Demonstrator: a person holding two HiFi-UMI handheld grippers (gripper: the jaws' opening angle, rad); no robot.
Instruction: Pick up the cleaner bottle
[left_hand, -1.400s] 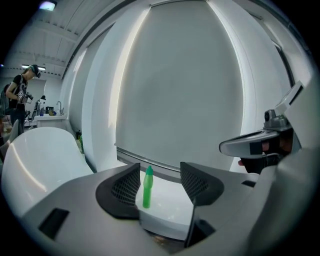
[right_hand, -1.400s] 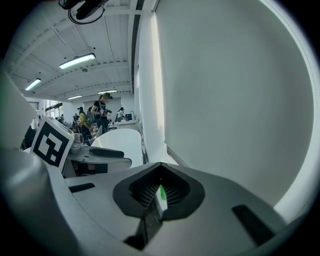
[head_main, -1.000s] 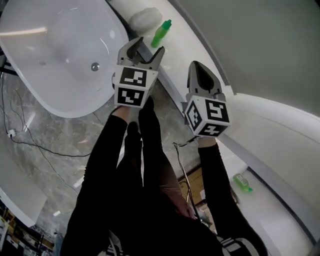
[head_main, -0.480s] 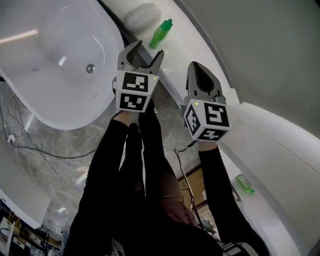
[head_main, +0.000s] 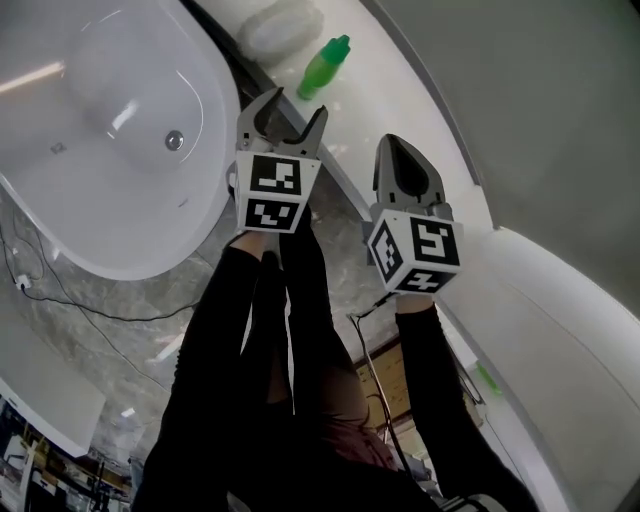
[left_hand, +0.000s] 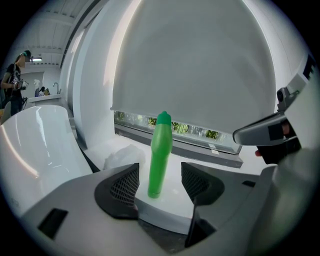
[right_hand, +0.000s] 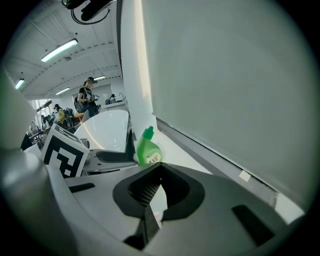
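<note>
A green cleaner bottle (head_main: 323, 68) stands upright on the white ledge (head_main: 375, 120) by the window. In the left gripper view the bottle (left_hand: 160, 152) rises just beyond the gap between the two dark pads. My left gripper (head_main: 297, 103) is open and short of the bottle, holding nothing. Right of it my right gripper (head_main: 397, 145) is shut and empty, farther from the bottle. In the right gripper view the bottle (right_hand: 148, 150) shows its label ahead and to the left, past the shut jaws of my right gripper (right_hand: 152, 200).
A white bathtub (head_main: 120, 130) fills the upper left, close to the ledge's end. A crumpled white cloth or bag (head_main: 283, 30) lies beside the bottle. Cables (head_main: 60, 290) trail on the marble floor. A person (left_hand: 12, 80) stands far off.
The head view has drifted a little. Both grippers keep nearly the same places relative to the bottle, the left still open, the right still shut.
</note>
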